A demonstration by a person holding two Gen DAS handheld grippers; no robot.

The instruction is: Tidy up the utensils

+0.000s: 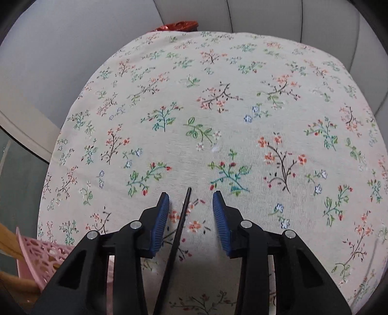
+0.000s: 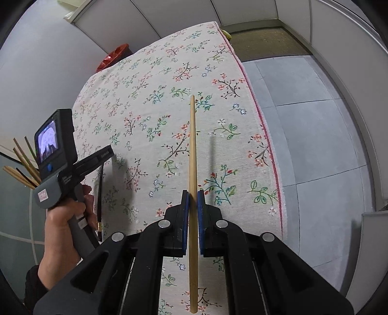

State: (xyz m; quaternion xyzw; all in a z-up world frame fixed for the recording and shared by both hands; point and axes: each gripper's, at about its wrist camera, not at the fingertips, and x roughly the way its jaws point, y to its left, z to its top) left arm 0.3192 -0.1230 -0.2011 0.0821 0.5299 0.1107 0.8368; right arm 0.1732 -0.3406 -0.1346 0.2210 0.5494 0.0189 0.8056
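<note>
My right tool (image 2: 193,196) pinches a bamboo chopstick (image 2: 192,145) above the floral surface (image 2: 145,109). Left tool (image 1: 191,201) spread, astride a black chopstick (image 1: 180,223) lying on that surface.

The place looks like a room in a home: a floral tablecloth (image 1: 218,101) covers the table, grey floor tiles (image 2: 315,145) and pale panelled walls (image 2: 254,12) surround it, and a pink openwork basket (image 1: 36,256) holds chopsticks (image 2: 21,167).
</note>
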